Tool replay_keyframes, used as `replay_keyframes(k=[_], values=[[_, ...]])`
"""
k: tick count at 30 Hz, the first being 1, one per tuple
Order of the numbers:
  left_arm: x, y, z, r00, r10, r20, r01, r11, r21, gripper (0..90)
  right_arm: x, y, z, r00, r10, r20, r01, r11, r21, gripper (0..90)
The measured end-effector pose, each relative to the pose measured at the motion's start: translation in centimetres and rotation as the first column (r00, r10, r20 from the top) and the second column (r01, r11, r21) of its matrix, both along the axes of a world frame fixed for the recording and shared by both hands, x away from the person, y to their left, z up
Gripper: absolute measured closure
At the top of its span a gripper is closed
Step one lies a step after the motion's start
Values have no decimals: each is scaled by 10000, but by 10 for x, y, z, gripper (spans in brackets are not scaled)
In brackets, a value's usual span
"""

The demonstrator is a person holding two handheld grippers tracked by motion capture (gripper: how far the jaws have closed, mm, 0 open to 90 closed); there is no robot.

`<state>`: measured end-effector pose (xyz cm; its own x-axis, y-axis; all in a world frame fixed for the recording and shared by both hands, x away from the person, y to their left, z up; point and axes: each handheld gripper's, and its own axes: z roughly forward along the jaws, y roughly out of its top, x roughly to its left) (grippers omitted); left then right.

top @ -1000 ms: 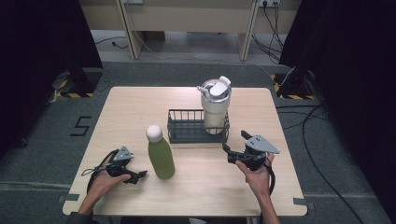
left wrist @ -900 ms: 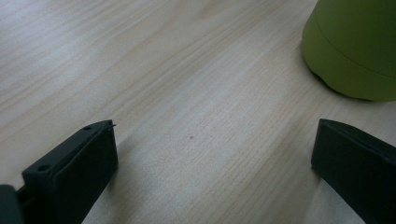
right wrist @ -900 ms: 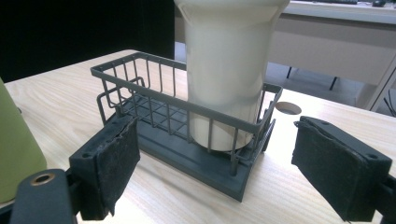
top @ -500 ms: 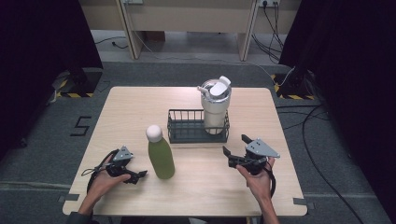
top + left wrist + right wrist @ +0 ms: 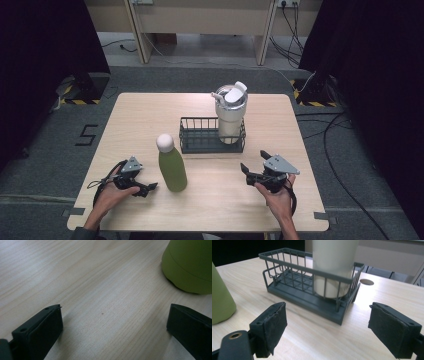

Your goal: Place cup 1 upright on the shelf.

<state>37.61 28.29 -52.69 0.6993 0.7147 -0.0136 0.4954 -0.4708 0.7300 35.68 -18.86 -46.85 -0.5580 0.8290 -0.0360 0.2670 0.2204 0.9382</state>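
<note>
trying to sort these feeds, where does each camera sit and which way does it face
High view: above the person's side, looking forward and down on the table; both hands and grippers show.
Left gripper view: on the left gripper, facing the green bottle; its open jaws show.
Right gripper view: on the right gripper, facing the rack and tumbler; open jaws show.
All share the bottle.

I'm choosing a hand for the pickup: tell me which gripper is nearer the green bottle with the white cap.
Left. The left gripper sits just left of the green bottle; the right gripper lies well off to its right.
</note>
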Motion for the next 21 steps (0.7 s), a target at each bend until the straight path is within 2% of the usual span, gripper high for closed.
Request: replay_keyframes(k=[10,21], values=[[0,0,0,10000,1,1,-1,10000,-1,0,-9,-8,-11,9997,-114,-220,112,9999,-58,150],[0,0,0,10000,1,3,-1,10000,-1,0,-17,-12,-17,9991,-102,-415,98,9999,-79,150]])
